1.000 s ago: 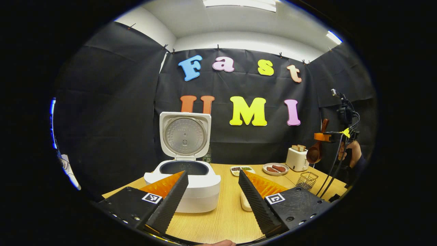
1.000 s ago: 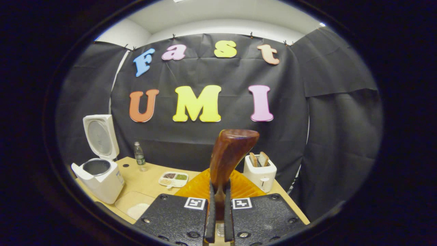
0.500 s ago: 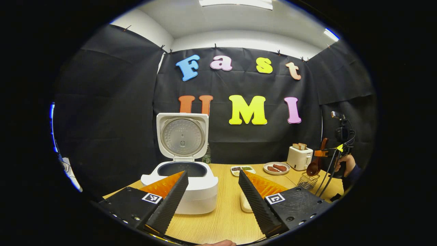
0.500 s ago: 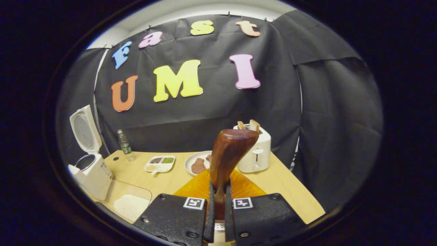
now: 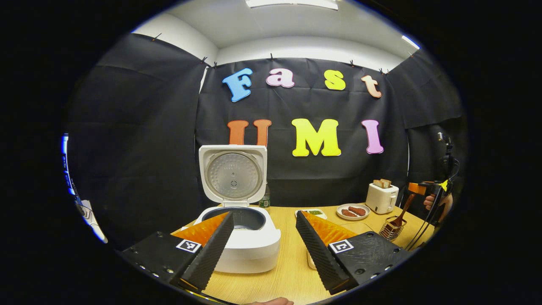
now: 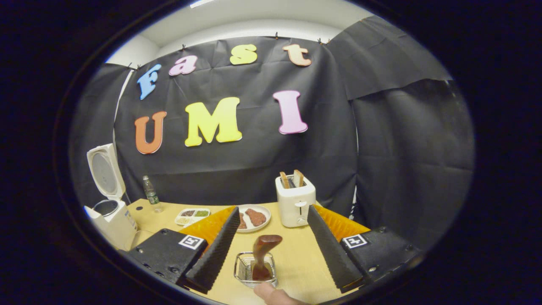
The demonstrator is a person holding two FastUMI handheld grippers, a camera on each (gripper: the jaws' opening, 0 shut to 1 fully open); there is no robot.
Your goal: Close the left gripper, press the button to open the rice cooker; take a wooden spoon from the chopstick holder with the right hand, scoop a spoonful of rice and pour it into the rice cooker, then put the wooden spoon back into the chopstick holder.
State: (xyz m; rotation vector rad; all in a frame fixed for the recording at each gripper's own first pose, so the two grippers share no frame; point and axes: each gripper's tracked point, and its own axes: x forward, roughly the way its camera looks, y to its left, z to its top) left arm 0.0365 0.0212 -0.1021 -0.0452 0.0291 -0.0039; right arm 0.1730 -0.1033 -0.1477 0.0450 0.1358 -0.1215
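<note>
Already the wooden spoon (image 6: 261,255) stood in the chopstick holder (image 6: 244,271), bowl down among the wires and handle leaning up out of the top. In the right gripper view the right gripper (image 6: 271,237) hung just above the chopstick holder with its fingers (image 6: 216,252) spread wide to either side, touching neither the spoon nor the basket, so the spoon was released. A fingertip of the person showed at the lower edge, just in front of the chopstick holder.

Behind the chopstick holder stood a white toaster (image 6: 295,202) with two slices of bread in its slots, and beside the toaster, on its left in that view, lay a plate of meat (image 6: 253,217). Farther from the chopstick holder on that same side sat a divided dish (image 6: 192,215), a small bottle (image 6: 150,194), and the rice cooker (image 6: 111,212) with its lid raised.

In the left gripper view the left gripper (image 5: 264,243) was also spread open and held nothing; the rice cooker (image 5: 241,237) stood just beyond its left finger, lid upright and pot exposed. Well to the right of the rice cooker on the wooden table (image 5: 288,275) the chopstick holder (image 5: 391,228) held the wooden spoon (image 5: 402,212), with the right gripper (image 5: 423,186) and the hand (image 5: 438,203) holding it above.
</note>
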